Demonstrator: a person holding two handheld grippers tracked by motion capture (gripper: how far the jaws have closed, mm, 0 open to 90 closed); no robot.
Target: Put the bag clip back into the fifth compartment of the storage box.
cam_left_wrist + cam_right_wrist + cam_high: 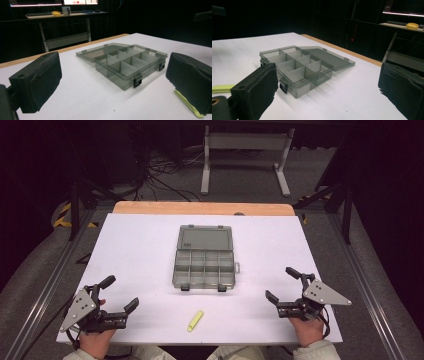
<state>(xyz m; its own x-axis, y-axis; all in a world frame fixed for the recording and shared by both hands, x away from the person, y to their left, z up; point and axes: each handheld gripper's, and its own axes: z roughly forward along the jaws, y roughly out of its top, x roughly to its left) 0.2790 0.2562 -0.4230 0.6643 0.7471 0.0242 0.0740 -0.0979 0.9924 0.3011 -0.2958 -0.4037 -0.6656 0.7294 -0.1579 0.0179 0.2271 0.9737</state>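
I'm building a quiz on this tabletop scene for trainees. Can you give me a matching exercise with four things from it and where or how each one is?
Things:
1. organizer box
2. yellow-green marker
3. left gripper
4. right gripper

Places or states:
A. lying flat near the table's front edge, between the two hands
B. open and empty-jawed at the table's front right
C. in the middle of the table, lid swung open, compartments empty
D. open and empty-jawed at the table's front left

Pairs: 1-C, 2-A, 3-D, 4-B
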